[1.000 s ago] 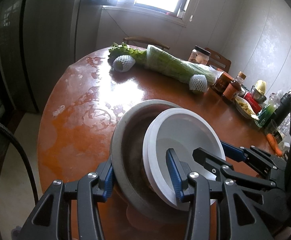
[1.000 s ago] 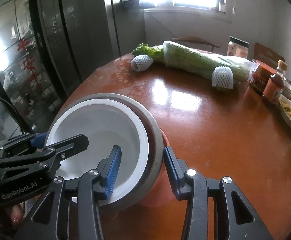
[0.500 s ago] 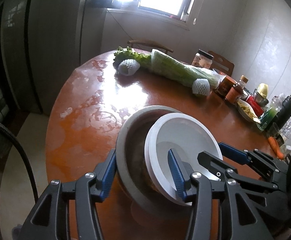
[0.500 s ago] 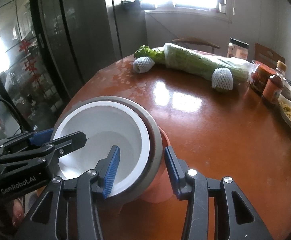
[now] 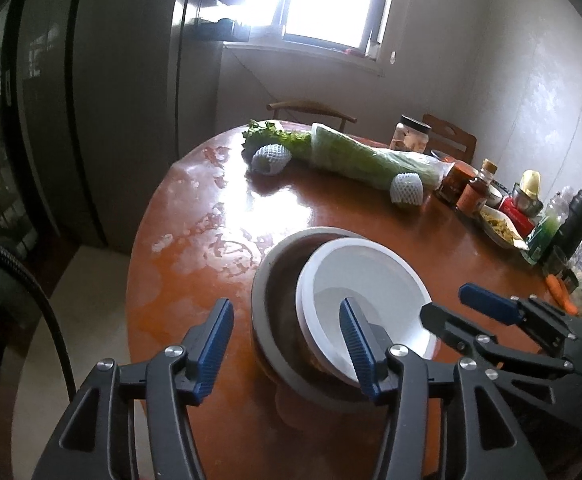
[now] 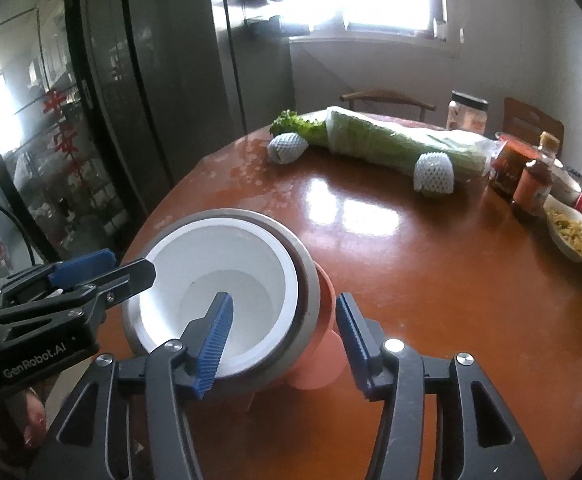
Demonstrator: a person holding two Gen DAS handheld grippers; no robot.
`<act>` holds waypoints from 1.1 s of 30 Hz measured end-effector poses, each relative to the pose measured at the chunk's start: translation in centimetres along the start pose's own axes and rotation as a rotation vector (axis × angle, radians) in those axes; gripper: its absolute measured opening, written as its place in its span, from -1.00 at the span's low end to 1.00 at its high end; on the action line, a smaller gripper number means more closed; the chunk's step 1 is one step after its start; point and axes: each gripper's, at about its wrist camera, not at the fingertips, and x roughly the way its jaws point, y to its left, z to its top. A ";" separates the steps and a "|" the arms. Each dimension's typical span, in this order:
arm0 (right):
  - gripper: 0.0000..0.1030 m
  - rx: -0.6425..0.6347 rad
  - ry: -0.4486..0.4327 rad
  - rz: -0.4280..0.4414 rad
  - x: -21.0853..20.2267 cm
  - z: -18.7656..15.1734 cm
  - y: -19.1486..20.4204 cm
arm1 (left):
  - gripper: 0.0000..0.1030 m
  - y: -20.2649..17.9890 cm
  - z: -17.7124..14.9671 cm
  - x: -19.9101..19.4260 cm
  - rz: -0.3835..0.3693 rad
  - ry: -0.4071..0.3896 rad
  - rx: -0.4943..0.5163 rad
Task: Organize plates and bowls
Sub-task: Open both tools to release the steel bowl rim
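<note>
Two grippers, left (image 5: 287,344) and right (image 6: 283,344), spread their fingers, releasing the stack's rims: white bowl (image 6: 227,280) nested in grey bowl (image 6: 309,280) (atop something orange) at the surface's (image 6: 431,280) near edge.

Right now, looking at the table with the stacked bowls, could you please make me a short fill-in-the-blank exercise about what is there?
1. The white bowl sits nested inside the ____ bowl.
2. Under both of them, the bottom bowl of the stack is ____ in colour.
3. The two foam-netted fruits lie beside a long bagged ____.
4. The stack stands on a round ____ table.

Missing words: grey; orange; cabbage; wooden
</note>
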 end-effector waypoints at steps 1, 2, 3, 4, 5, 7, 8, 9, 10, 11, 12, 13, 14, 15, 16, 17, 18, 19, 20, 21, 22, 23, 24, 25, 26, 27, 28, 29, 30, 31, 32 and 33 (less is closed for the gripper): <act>0.11 0.000 -0.009 -0.003 -0.4 -0.2 0.0 | 0.08 -0.2 -0.2 -0.3 0.005 -0.004 0.008; 0.14 -0.002 -0.018 -0.005 -1.0 -0.4 0.0 | 0.09 -0.4 -0.4 -0.6 0.007 -0.007 0.014; 0.16 -0.006 -0.023 -0.007 -1.4 -0.6 0.0 | 0.10 -0.6 -0.6 -0.8 0.010 -0.007 0.018; 0.16 -0.007 -0.026 -0.010 -1.8 -0.8 -0.1 | 0.12 -0.8 -0.8 -1.0 0.013 -0.004 0.023; 0.18 -0.007 -0.030 -0.018 -2.3 -1.0 -0.1 | 0.13 -1.0 -1.2 -1.3 0.014 -0.003 0.030; 0.19 -0.005 -0.034 -0.032 -3.1 -1.5 -0.3 | 0.14 -1.3 -1.6 -1.9 0.021 -0.007 0.036; 0.20 -0.005 -0.037 -0.036 -3.5 -1.7 -0.3 | 0.16 -1.4 -1.9 -2.3 0.023 -0.010 0.039; 0.21 -0.005 -0.039 -0.039 -3.9 -1.9 -0.4 | 0.17 -1.5 -2.1 -2.7 0.026 -0.012 0.041; 0.21 -0.005 -0.042 -0.042 -4.3 -2.1 -0.4 | 0.18 -1.7 -2.2 -3.0 0.028 -0.014 0.045; 0.23 -0.006 -0.043 -0.047 -4.7 -2.4 -0.4 | 0.21 -1.8 -2.4 -3.4 0.035 -0.018 0.050; 0.23 -0.006 -0.044 -0.050 -5.0 -2.6 -0.4 | 0.22 -1.9 -2.6 -3.7 0.040 -0.023 0.051; 0.24 -0.006 -0.048 -0.051 -5.5 -2.9 -0.4 | 0.25 -2.1 -2.7 -4.0 0.043 -0.028 0.054; 0.24 -0.010 -0.047 -0.051 -5.7 -3.2 -0.4 | 0.29 -2.3 -2.8 -4.4 0.044 -0.036 0.057; 0.24 -0.014 -0.047 -0.055 -6.0 -3.4 -0.4 | 0.31 -2.5 -3.0 -4.8 0.045 -0.042 0.056; 0.24 -0.017 -0.051 -0.059 -6.4 -3.7 -0.4 | 0.34 -2.6 -3.2 -5.1 0.050 -0.047 0.051; 0.24 -0.017 -0.052 -0.062 -6.5 -3.9 -0.5 | 0.35 -2.8 -3.4 -5.3 0.051 -0.047 0.052; 0.25 -0.015 -0.054 -0.064 -6.8 -4.1 -0.5 | 0.35 -3.0 -3.6 -5.4 0.048 -0.045 0.058; 0.25 -0.013 -0.056 -0.066 -7.1 -4.4 -0.6 | 0.35 -3.3 -3.9 -5.6 0.051 -0.040 0.066; 0.26 -0.012 -0.055 -0.069 -7.3 -4.6 -0.5 | 0.35 -3.4 -4.1 -5.6 0.059 -0.036 0.067; 0.26 -0.014 -0.056 -0.076 -7.5 -4.9 -0.5 | 0.35 -3.5 -4.4 -5.7 0.063 -0.032 0.064; 0.27 -0.014 -0.056 -0.081 -7.7 -5.1 -0.5 | 0.35 -3.5 -4.7 -5.8 0.059 -0.028 0.061; 0.28 -0.013 -0.055 -0.086 -8.0 -5.5 -0.5 | 0.35 -3.6 -5.1 -5.8 0.058 -0.022 0.055; 0.30 -0.011 -0.055 -0.087 -8.2 -5.8 -0.5 | 0.35 -3.7 -5.5 -5.8 0.061 -0.018 0.052; 0.31 -0.012 -0.052 -0.085 -8.4 -6.3 -0.5 | 0.35 -3.9 -5.8 -5.8 0.061 -0.015 0.054; 0.32 -0.014 -0.049 -0.086 -8.6 -6.6 -0.6 | 0.35 -4.1 -6.1 -5.7 0.054 -0.002 0.061; 0.33 -0.013 -0.048 -0.090 -8.7 -6.9 -0.7 | 0.35 -4.2 -6.4 -5.6 0.051 0.008 0.066; 0.33 -0.010 -0.046 -0.094 -8.9 -7.2 -0.8 | 0.35 -4.3 -6.7 -5.5 0.057 0.016 0.068; 0.34 -0.004 -0.045 -0.095 -9.0 -7.6 -0.8 | 0.35 -4.4 -6.9 -5.4 0.056 0.021 0.067; 0.34 -0.001 -0.045 -0.091 -9.1 -7.9 -0.9 | 0.35 -4.5 -7.2 -5.2 0.046 0.030 0.070; 0.34 0.006 -0.047 -0.092 -9.3 -8.4 -0.9 | 0.35 -4.5 -7.4 -5.1 0.039 0.038 0.066; 0.34 0.014 -0.050 -0.099 -9.4 -8.7 -0.9 | 0.35 -4.5 -7.6 -5.0 0.040 0.042 0.066; 0.34 0.022 -0.056 -0.102 -9.6 -9.0 -1.0 | 0.35 -4.6 -7.8 -5.0 0.041 0.042 0.067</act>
